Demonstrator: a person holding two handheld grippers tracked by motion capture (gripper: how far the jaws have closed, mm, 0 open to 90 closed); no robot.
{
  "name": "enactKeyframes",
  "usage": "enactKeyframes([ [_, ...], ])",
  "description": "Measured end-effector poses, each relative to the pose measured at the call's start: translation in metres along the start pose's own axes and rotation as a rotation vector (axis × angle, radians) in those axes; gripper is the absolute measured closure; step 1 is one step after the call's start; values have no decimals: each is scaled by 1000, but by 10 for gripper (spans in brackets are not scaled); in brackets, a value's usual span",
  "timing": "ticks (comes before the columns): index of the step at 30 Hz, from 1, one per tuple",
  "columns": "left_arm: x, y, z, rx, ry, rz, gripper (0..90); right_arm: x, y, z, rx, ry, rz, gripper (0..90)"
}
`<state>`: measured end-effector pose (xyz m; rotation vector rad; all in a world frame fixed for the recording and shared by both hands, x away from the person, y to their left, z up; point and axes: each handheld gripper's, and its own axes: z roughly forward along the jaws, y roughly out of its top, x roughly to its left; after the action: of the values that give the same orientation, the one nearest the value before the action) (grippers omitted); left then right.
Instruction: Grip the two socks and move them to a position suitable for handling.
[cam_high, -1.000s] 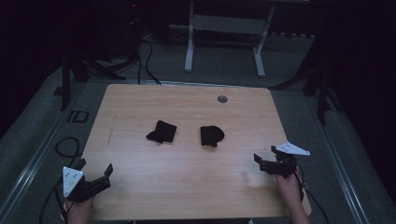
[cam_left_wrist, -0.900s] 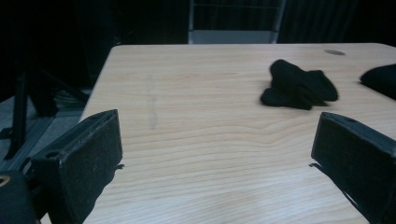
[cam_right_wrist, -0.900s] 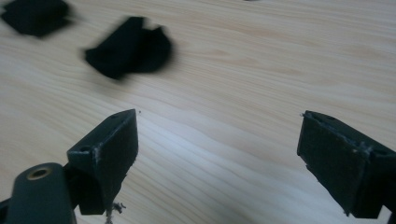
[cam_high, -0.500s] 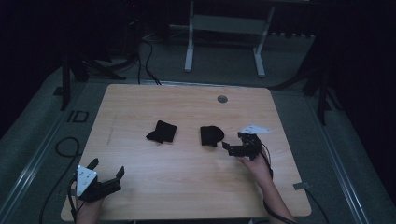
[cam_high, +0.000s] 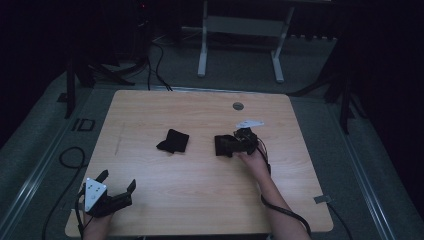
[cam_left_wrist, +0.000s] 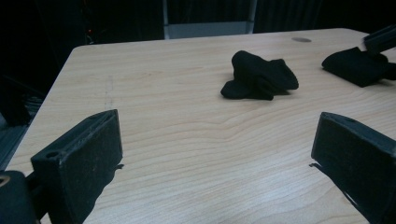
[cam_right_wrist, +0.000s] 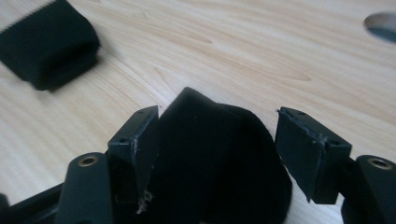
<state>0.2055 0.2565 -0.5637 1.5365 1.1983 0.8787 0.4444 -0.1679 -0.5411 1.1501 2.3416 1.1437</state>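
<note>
Right claw (cam_right_wrist: 217, 154) open, jaws straddling the folded black fabric piece (cam_right_wrist: 219, 158), right of centre on the light wooden worktop (cam_high: 200, 185); not clamped yet, gap visible at the right jaw. Left claw (cam_left_wrist: 215, 163) open and empty, hovering at the near-left corner. Second crumpled black fabric piece (cam_high: 173, 141) lies just left of centre, apart from the first.

Judgement: cloth is light, soft, limp and will sag and unfold if pinched by one layer. Bite through the full folded thickness near the rounded end. Long axis looks roughly left-right across the worktop; rounded end points toward the cable hole (cam_high: 238, 106) side.
</note>
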Motion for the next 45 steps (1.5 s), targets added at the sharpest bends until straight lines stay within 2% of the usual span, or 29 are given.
enactKeyframes([
  [2, 0, 0, 0, -3, -1, -1, 23, 0, -1, 7, 23, 0, 5, 370],
  [5, 0, 0, 0, -2, -3, -4, 23, 3, -6, 14, 71, -6, -28, 494],
  [6, 0, 0, 0, -2, -3, -5, 23, 4, -8, 15, 79, 13, -24, 559],
  [9, -1, 0, -1, 0, -5, -4, 23, 9, -12, 15, 70, 26, -14, 698],
  [11, -3, 0, -1, -2, -8, -6, 23, 16, -13, 15, 64, 0, -40, 760],
  [12, -3, 0, -1, -2, -8, -1, 23, 17, -12, 15, 64, -8, -36, 790],
  [16, -5, 1, -1, -4, -12, 5, 23, 21, -10, 9, 53, -25, -12, 839],
  [24, -6, 1, -1, -5, -14, 4, 23, 27, -10, -32, -22, -15, 28, 843],
  [27, -6, 2, -1, -6, -12, 1, 23, 31, -12, -49, -40, -16, 26, 844],
  [29, -6, 2, -1, -5, -15, 0, 23, 34, -13, -55, -42, -16, 18, 843],
  [31, -6, 1, -1, -4, -15, 0, 23, 39, -15, -72, -58, -17, 3, 844],
  [36, -7, 1, 0, -1, -17, -1, 23, 43, -15, -105, -103, -19, 15, 843],
  [38, -7, 2, -1, -2, -17, 3, 23, 47, -17, -118, -111, -23, 2, 843],
  [40, -7, 2, -1, -3, -17, 2, 23, 51, -20, -131, -121, -9, -8, 843],
  [41, -7, 2, -1, -3, -19, 2, 23, 55, -23, -140, -128, -18, -19, 842],
  [43, -8, 2, -1, -3, -19, 0, 23, 59, -26, -151, -139, 6, -17, 842],
  [45, -9, 2, 0, -2, -26, 1, 23, 68, -32, -161, -145, 1, -16, 842],
])
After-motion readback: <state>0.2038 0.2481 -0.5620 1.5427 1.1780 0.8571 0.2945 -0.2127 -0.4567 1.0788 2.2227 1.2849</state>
